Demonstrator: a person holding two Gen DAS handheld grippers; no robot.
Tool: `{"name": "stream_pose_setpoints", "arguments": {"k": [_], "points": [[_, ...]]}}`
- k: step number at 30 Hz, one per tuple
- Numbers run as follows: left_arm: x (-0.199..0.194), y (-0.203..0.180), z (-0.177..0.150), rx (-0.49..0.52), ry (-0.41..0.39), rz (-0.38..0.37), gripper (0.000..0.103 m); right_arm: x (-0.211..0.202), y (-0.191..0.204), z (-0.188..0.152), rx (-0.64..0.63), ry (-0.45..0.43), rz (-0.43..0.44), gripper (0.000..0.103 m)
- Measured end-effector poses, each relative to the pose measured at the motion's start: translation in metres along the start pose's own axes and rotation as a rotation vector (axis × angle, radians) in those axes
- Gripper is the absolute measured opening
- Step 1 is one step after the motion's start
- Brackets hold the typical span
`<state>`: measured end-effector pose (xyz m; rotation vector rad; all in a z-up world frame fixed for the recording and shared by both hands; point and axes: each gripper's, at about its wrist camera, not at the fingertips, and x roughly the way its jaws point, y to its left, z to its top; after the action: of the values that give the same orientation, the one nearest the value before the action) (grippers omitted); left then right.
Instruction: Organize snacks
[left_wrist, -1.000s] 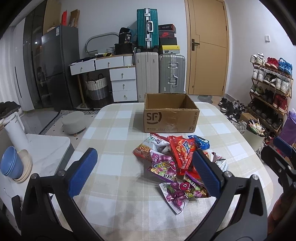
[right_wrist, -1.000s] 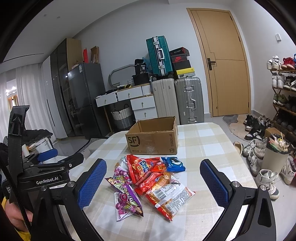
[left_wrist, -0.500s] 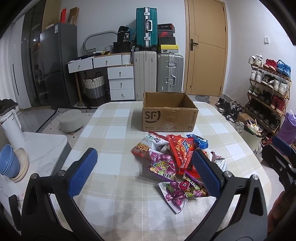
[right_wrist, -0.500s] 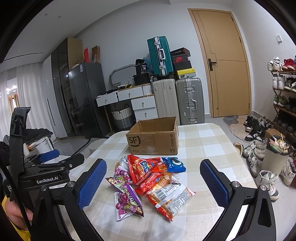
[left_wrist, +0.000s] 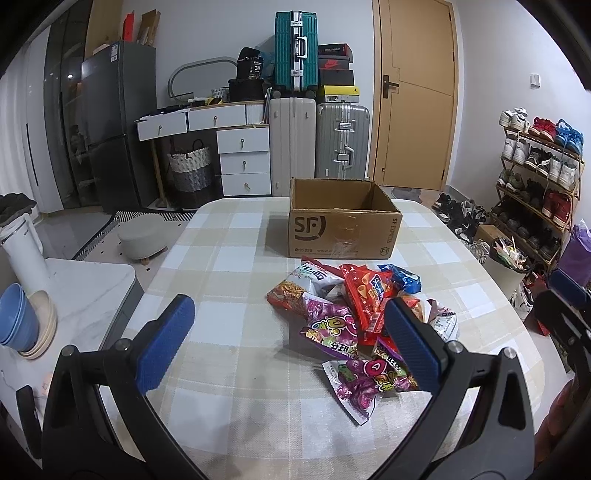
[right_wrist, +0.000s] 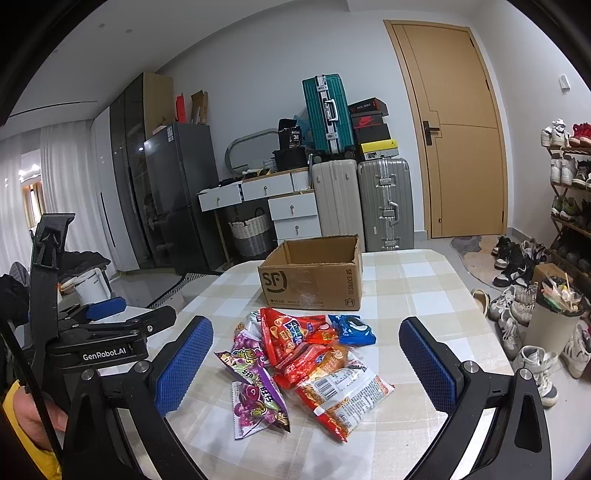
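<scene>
A pile of snack bags (left_wrist: 354, 317) (right_wrist: 303, 362) lies on the checked tablecloth (left_wrist: 229, 266), with red, purple, blue and white packets mixed together. Behind it stands an open cardboard box (left_wrist: 341, 219) (right_wrist: 314, 275) marked SF, with nothing visible inside. My left gripper (left_wrist: 288, 339) hovers open above the table, left of the pile; its right finger overlaps the pile's near edge. My right gripper (right_wrist: 306, 369) is open too, held over the near side of the pile with nothing between its fingers. The left gripper's body (right_wrist: 92, 332) shows at the left of the right wrist view.
A white side table (left_wrist: 66, 295) with stacked blue and cream bowls (left_wrist: 22, 325) stands left of the table. A shoe rack (left_wrist: 539, 177) and a waste bin (right_wrist: 554, 317) stand to the right. Suitcases (left_wrist: 317, 136) and a door (left_wrist: 413, 92) line the far wall.
The left wrist view has drifted slightly, shifting the room a little. Both grippers stay open, and the snacks and box have not moved.
</scene>
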<state>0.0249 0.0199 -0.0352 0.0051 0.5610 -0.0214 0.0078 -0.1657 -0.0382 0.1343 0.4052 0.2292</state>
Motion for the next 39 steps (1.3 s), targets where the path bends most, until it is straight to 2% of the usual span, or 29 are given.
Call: {"name": "stream_pose_setpoints", "arguments": {"k": [10, 19, 26, 29, 36, 39], "points": [[0.012, 0.006, -0.006, -0.012, 0.021, 0.006, 0.102, 0.003, -0.009, -0.006, 0.019, 0.018, 0.002, 0.103], [0.034, 0.005, -0.014, -0.011, 0.072, -0.022, 0.102, 0.010, -0.020, -0.011, 0.026, 0.039, 0.000, 0.103], [0.072, -0.004, -0.033, -0.002, 0.162, -0.114, 0.102, 0.033, -0.038, -0.022, 0.052, 0.104, -0.005, 0.103], [0.094, -0.012, -0.042, -0.002, 0.226, -0.173, 0.102, 0.046, -0.045, -0.029, 0.064, 0.138, 0.004, 0.103], [0.149, -0.037, -0.063, 0.002, 0.352, -0.219, 0.101, 0.072, -0.060, -0.044, 0.090, 0.189, 0.017, 0.103], [0.167, -0.044, -0.069, -0.021, 0.384, -0.281, 0.101, 0.085, -0.068, -0.050, 0.108, 0.219, 0.024, 0.103]]}}
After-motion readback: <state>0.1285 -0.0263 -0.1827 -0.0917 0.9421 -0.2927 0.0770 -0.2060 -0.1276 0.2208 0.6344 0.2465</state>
